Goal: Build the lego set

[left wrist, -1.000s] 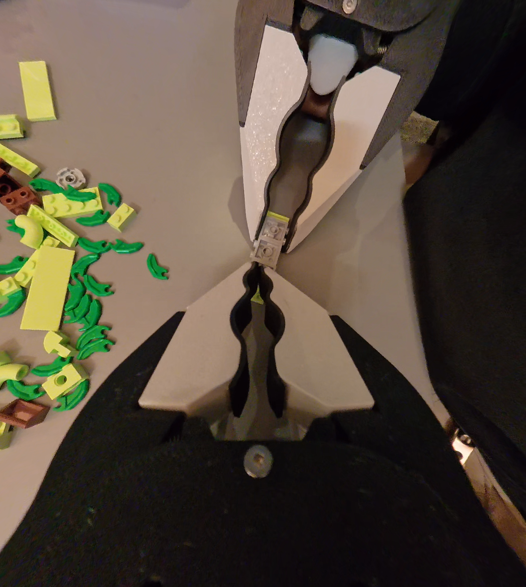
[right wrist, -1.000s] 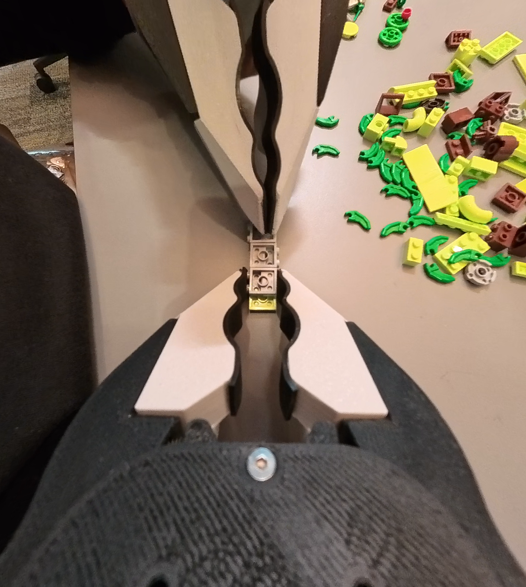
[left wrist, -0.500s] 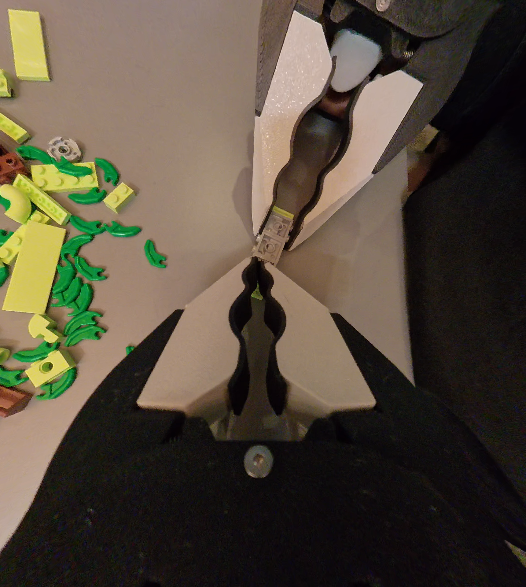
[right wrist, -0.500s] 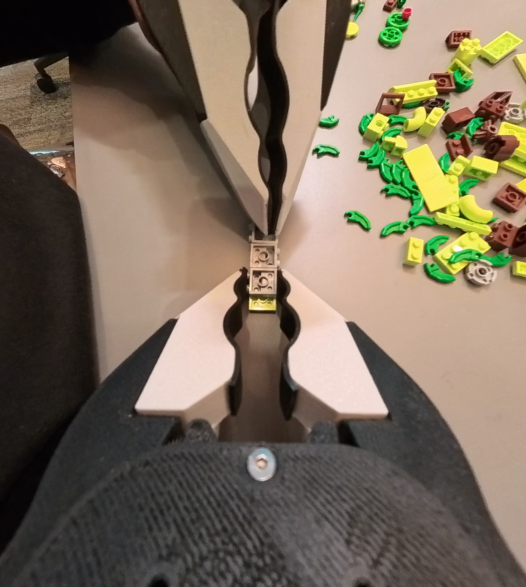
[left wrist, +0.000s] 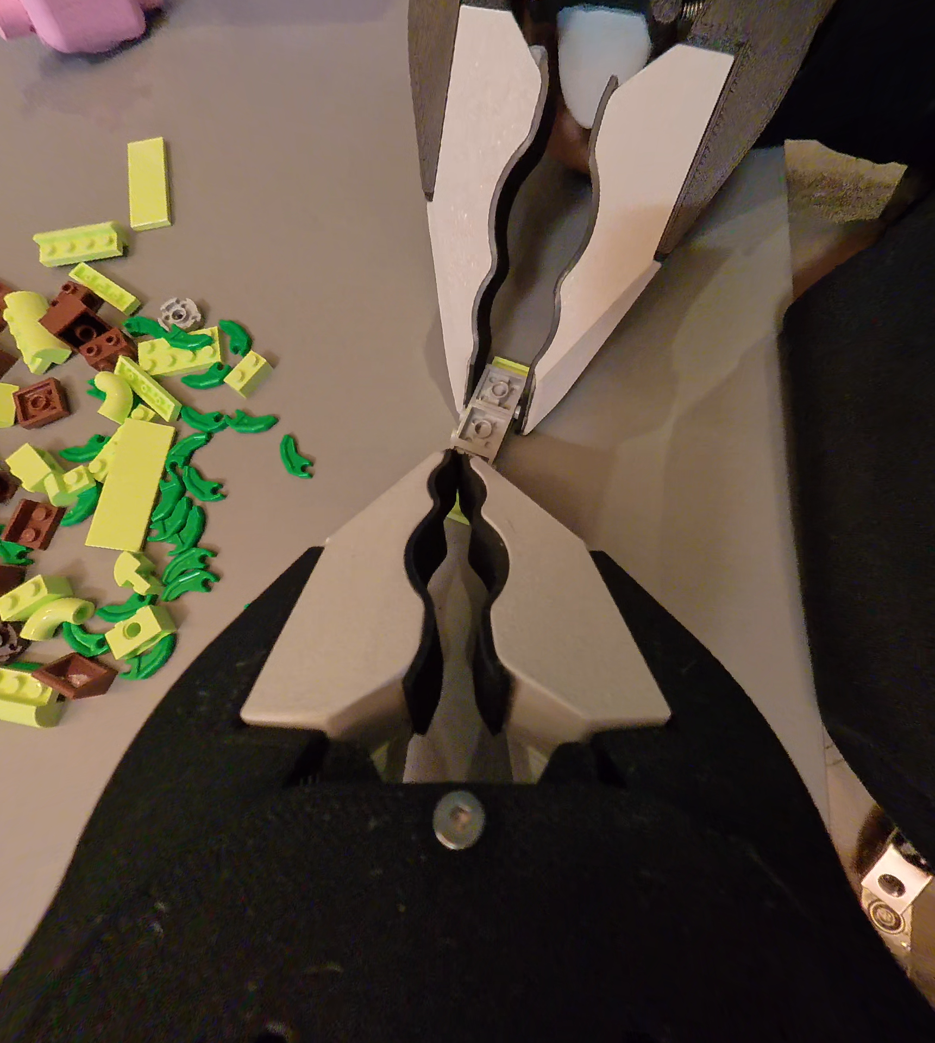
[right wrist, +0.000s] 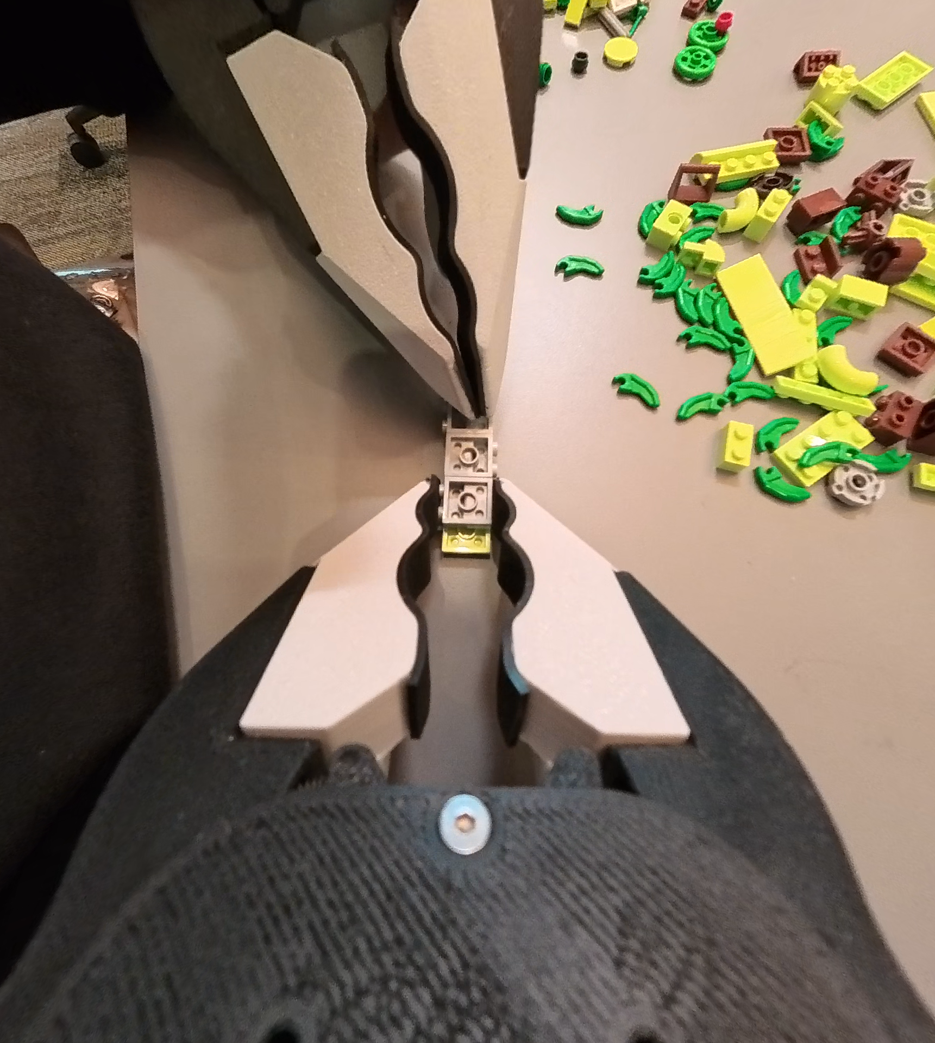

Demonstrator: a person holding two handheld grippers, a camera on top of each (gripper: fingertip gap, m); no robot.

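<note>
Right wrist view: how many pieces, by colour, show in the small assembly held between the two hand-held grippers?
grey pieces: 2
lime piece: 1
Total: 3

Looks like an office or lab workroom. Plain grey table, smooth and bare-topped, with a square-cut edge. Past that edge, low-pile speckled carpet of the commercial kind, and on it a dark castor as from a rolling chair. On the table away from that edge, a loose scatter of toy bricks in lime, green and brown. At the table's far side, a pink foam-like block.
</note>
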